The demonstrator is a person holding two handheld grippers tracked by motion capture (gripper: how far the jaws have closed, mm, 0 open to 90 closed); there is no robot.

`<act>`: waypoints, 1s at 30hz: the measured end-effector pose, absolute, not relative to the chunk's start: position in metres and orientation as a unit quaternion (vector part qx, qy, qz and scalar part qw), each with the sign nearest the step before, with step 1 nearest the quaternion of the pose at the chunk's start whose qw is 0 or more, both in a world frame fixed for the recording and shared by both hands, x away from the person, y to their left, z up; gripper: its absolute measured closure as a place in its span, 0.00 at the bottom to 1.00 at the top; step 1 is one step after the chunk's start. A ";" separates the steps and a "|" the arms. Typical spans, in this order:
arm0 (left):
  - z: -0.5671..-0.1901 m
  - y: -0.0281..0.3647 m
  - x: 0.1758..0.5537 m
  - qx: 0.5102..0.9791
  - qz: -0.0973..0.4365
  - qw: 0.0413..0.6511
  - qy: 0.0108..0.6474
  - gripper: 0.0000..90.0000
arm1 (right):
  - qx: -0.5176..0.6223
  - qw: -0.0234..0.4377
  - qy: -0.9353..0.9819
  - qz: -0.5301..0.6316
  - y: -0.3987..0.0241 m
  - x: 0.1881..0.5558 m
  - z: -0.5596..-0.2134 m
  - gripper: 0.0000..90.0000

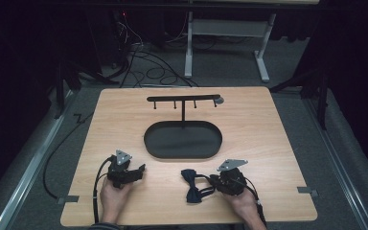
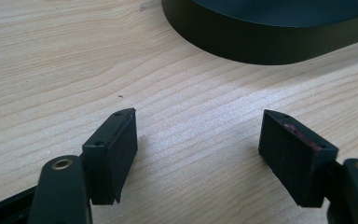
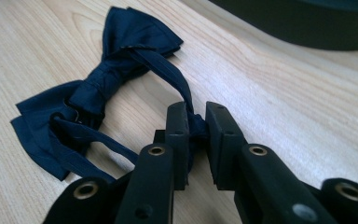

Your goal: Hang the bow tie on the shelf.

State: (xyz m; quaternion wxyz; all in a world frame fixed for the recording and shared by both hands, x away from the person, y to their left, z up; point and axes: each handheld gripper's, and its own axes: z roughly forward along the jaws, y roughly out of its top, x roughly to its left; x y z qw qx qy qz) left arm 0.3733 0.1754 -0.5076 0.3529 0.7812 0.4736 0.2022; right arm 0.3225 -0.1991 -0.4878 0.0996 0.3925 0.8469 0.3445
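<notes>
A dark blue bow tie [image 1: 190, 184] [image 3: 98, 84] lies on the wooden table [image 1: 263, 143] near its front edge. My right gripper [image 1: 210, 182] [image 3: 196, 128] is shut on the tie's neck strap [image 3: 175, 81], which is pinched between the two pads. The bow itself rests on the wood just beyond the jaws. My left gripper [image 1: 141, 168] [image 2: 198, 135] is to the left, low over bare wood, open with nothing between its jaws. A black stand with an oval tray base [image 1: 183, 140] [image 2: 261, 37] and a hook bar [image 1: 183, 98] sits mid-table.
The stand's post [image 1: 183, 112] rises from the tray's back edge and carries several small hooks. Cables [image 1: 148, 67] and white table legs [image 1: 188, 48] lie on the floor beyond the table. Bare wood surrounds both hands.
</notes>
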 end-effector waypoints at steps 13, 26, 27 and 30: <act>-0.508 0.175 0.373 0.781 0.202 0.353 0.474 0.32 | 0.374 0.121 0.843 0.367 -0.197 0.323 -0.465 0.93; -0.508 0.175 0.373 0.783 0.202 0.353 0.471 0.31 | 0.376 0.145 0.825 0.395 -0.202 0.330 -0.434 0.93; -0.508 0.175 0.373 0.783 0.202 0.353 0.471 0.31 | 0.374 0.148 0.826 0.396 -0.202 0.330 -0.431 0.93; -0.508 0.175 0.373 0.783 0.201 0.353 0.471 0.31 | 0.365 0.152 0.827 0.400 -0.201 0.333 -0.423 0.93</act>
